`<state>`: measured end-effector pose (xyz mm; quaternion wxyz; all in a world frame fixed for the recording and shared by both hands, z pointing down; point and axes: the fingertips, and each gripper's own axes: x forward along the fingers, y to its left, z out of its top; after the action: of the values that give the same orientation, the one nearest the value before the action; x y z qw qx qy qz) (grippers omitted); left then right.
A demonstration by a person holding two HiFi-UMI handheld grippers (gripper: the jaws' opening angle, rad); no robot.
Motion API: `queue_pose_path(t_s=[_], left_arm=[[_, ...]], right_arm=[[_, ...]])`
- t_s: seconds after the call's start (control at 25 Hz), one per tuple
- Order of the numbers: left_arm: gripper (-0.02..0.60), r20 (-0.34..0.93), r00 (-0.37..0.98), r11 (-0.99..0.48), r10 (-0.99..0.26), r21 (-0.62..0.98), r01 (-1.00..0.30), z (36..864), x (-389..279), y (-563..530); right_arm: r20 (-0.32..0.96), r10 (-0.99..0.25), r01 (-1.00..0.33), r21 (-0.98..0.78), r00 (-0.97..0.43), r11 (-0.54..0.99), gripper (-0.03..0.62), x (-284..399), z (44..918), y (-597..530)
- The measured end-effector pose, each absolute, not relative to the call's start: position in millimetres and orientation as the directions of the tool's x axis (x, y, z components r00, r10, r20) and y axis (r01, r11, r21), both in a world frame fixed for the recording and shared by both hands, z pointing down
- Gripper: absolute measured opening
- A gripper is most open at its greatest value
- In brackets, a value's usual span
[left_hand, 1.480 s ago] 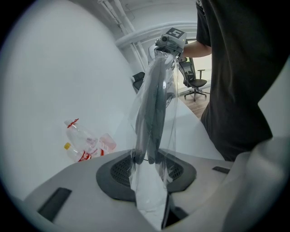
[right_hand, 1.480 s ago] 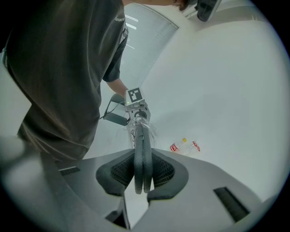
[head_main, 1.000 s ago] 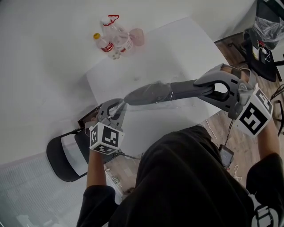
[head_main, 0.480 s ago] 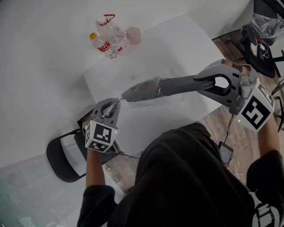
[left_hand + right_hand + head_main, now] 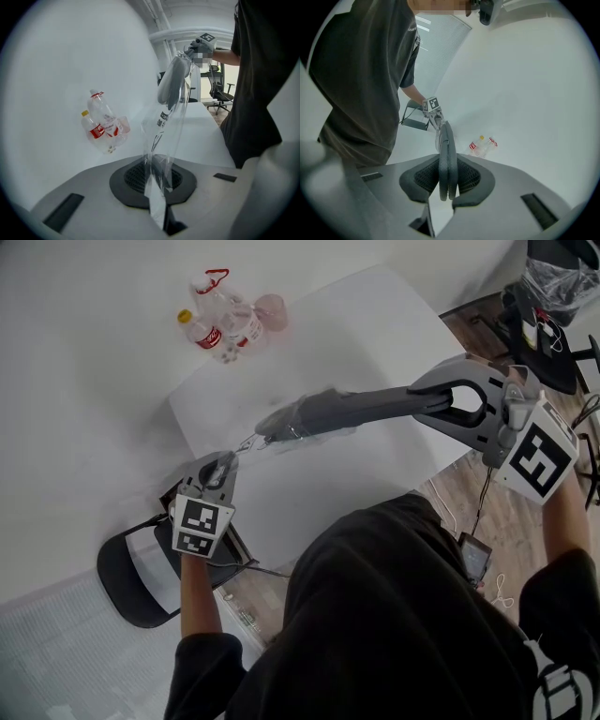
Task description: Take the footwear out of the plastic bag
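A pair of flat grey slippers (image 5: 328, 411) hangs level over the white table (image 5: 394, 324), clamped at one end by my right gripper (image 5: 419, 401), which is shut on them. In the right gripper view the slippers (image 5: 446, 154) stand on edge between its pads. A clear plastic bag (image 5: 251, 440) still covers the slippers' far tip. My left gripper (image 5: 225, 462) sits at the table's near-left corner, shut on the bag's end. In the left gripper view the clear plastic bag (image 5: 161, 136) stretches from the left gripper (image 5: 157, 187) up to the grey slippers (image 5: 171, 82).
Two plastic bottles (image 5: 214, 322) and a pink cup (image 5: 270, 308) stand at the table's far-left corner. A black chair (image 5: 136, 568) sits below the left gripper. An office chair (image 5: 553, 296) with a bag on it stands at the far right on the wooden floor.
My left gripper has moved toward the near-left and down, drawing the bag along the slippers. More of the grey slippers now shows bare. The right gripper has stayed about where it was.
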<state>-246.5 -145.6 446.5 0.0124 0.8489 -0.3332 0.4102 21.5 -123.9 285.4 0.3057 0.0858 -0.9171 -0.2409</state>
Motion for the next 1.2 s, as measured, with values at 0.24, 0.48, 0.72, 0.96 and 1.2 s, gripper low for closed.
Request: queue_pose_path(t_s=[0.24, 0.48, 0.72, 0.96, 1.2], left_arm=[[0.028, 0.705, 0.43, -0.746, -0.564, -0.212, -0.632, 455.5, -259.8, -147.2], [0.028, 0.704, 0.415, -0.716, -0.576, -0.189, -0.672, 462.8, -270.6, -150.0], [0.028, 0.723, 0.392, -0.7, -0.568, -0.173, -0.693, 473.2, -281.3, -147.9], [0.026, 0.725, 0.377, -0.681, -0.577, -0.171, -0.712, 474.2, -287.2, -146.0], [0.026, 0.725, 0.373, -0.671, -0.579, -0.164, -0.723, 473.0, -289.1, -147.1]], right_arm=[[0.516, -0.315, -0.024, 0.494, -0.796, 0.869, 0.078, 25.3, 284.7, -126.9], [0.516, -0.33, -0.04, 0.493, -0.79, 0.869, 0.078, 28.7, 285.7, -128.7], [0.515, -0.347, -0.061, 0.492, -0.784, 0.868, 0.078, 34.6, 285.7, -131.1], [0.499, -0.365, -0.105, 0.473, -0.786, 0.875, 0.078, 44.3, 287.9, -134.3], [0.487, -0.383, -0.137, 0.466, -0.785, 0.874, 0.078, 50.0, 287.7, -137.2]])
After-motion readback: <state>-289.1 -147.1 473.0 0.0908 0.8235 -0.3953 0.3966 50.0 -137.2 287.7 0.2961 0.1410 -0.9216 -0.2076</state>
